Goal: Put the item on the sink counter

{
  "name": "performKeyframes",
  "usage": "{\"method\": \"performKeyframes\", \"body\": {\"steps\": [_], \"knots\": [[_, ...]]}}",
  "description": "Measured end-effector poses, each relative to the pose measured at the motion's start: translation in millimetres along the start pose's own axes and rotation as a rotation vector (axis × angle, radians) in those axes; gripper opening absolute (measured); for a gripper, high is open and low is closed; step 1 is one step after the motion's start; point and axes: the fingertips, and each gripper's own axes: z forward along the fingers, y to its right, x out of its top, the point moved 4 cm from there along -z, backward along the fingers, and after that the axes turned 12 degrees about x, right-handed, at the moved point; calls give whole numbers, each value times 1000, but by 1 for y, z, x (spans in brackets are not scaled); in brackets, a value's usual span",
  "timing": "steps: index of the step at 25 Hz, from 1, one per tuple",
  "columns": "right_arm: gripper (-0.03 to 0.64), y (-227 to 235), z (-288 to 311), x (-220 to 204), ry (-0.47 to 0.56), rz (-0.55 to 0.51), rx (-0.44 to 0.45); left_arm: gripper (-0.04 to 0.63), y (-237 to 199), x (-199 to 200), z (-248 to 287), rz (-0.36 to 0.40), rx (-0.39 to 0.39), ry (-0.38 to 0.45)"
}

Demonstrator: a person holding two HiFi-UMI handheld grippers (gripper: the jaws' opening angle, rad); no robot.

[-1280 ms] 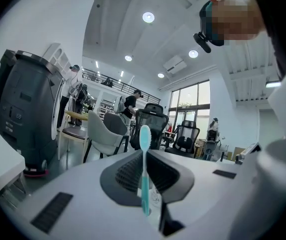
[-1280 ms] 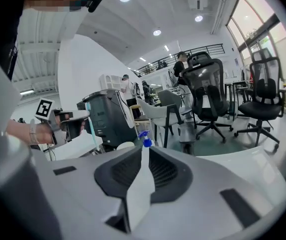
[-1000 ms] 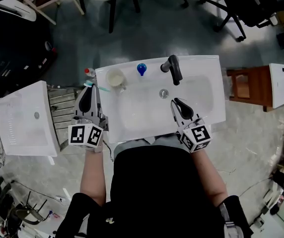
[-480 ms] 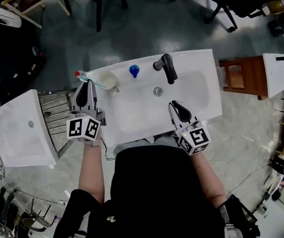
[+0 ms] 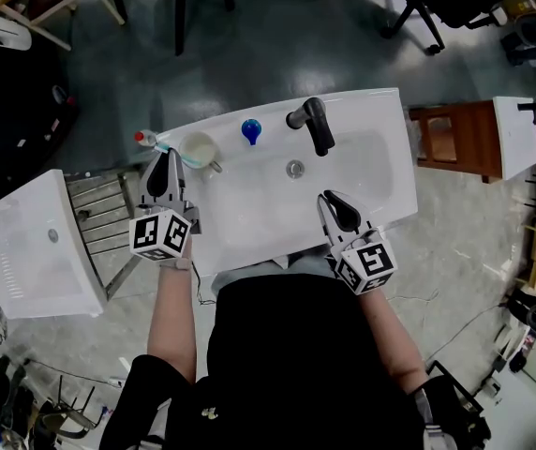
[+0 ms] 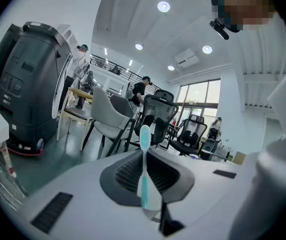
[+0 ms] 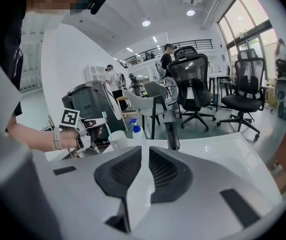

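My left gripper (image 5: 167,160) hovers at the far left corner of the white sink counter (image 5: 373,112), just left of a white cup (image 5: 198,150). It is shut on a teal toothbrush (image 6: 144,184), whose brush head sticks out past the left gripper's (image 6: 144,156) jaws. My right gripper (image 5: 332,198) hangs over the near right of the basin, shut with nothing between its jaws. In the right gripper view the right gripper (image 7: 144,159) faces the cup (image 7: 118,139) and the faucet (image 7: 171,129).
On the counter's back edge stand a blue spray bottle (image 5: 250,130) and a black faucet (image 5: 313,122); a small red-capped item (image 5: 140,137) sits at the far left corner. The drain (image 5: 294,168) is mid-basin. A second white basin (image 5: 34,251) and a metal rack (image 5: 109,218) stand left.
The head view has shifted a little. My left gripper with the toothbrush has edged slightly nearer the cup. The right gripper has stayed about where it was.
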Motion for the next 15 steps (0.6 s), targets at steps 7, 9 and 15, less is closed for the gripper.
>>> {"method": "performKeyframes", "body": {"steps": [7,9,15], "knots": [[61,0,0,-2,-4,-4,-15,35,-7,-20,9,18,22,-52],[61,1,0,-2,-4,-4,-17,35,-9,-24,11,20,27,-60],[61,3,0,0,-3,-1,-21,35,-9,-26,18,18,29,-62]]}}
